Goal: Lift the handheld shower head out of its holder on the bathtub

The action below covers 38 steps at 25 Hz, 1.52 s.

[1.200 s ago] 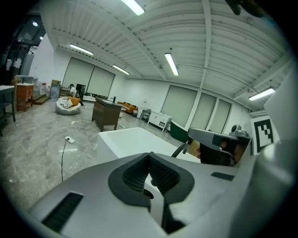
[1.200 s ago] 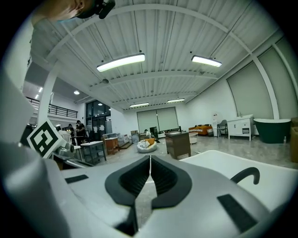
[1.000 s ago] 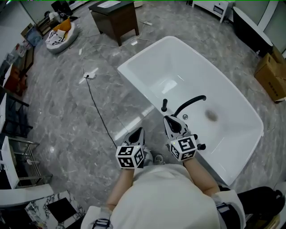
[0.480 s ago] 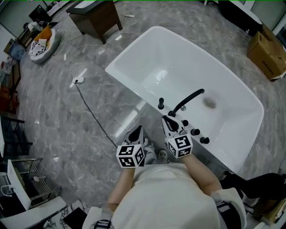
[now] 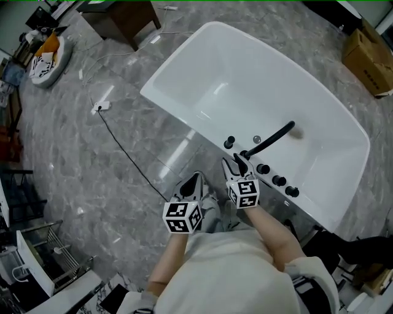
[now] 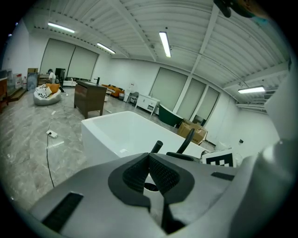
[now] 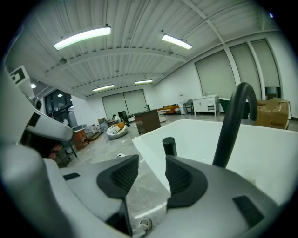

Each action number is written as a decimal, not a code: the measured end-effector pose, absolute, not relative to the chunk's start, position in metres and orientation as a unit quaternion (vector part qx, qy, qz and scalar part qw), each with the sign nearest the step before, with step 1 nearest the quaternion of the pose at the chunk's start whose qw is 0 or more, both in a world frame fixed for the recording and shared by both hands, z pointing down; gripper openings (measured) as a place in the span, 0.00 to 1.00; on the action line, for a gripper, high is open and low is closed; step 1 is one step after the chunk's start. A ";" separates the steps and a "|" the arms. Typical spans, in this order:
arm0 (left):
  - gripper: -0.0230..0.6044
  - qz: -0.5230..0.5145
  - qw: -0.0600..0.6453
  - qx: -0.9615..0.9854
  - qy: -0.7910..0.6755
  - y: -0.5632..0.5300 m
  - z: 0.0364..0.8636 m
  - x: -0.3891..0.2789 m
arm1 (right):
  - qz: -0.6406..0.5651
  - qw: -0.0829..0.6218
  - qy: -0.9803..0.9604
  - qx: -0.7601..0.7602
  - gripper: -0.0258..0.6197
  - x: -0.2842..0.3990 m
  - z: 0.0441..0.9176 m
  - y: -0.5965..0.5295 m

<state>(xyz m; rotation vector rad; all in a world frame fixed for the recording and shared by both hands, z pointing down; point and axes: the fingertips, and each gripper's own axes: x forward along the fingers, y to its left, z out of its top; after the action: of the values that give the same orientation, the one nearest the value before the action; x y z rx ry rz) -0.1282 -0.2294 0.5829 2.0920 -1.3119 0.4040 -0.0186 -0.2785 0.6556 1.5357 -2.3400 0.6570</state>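
A white bathtub (image 5: 202,67) carries black fittings on its near rim. The handheld shower head (image 5: 229,142) stands upright in its holder as a short black cylinder, left of the curved black spout (image 5: 273,138). My right gripper (image 5: 237,162) hovers just short of the rim, and its jaws are opening with nothing between them. In the right gripper view the shower head (image 7: 169,146) shows beyond the gap of the right gripper (image 7: 151,168), with the spout (image 7: 233,121) to its right. My left gripper (image 5: 196,179) is shut and empty, over the floor beside the tub. The left gripper view shows the shower head (image 6: 156,147) past the left gripper (image 6: 149,160).
Three black knobs (image 5: 279,180) line the rim right of the spout. A black cable (image 5: 126,156) runs over the grey marble floor from a white socket strip (image 5: 101,105). A dark cabinet (image 5: 120,15) stands at the far left, a cardboard box (image 5: 368,58) at the far right.
My right gripper's jaws have gone from shut to open. Both grippers have sunk towards the tub rim, the right one closing in on the fittings.
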 end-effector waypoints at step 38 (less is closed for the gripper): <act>0.07 0.184 0.353 0.796 -0.456 -0.259 0.630 -0.162 | 0.289 0.286 -0.689 0.600 0.26 -0.008 0.792 -0.352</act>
<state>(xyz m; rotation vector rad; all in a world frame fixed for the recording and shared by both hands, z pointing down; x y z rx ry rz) -0.1623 -0.2593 0.6295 2.0585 -1.1788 0.4768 -0.0078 -0.3516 0.7916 1.6030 -1.8410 0.7736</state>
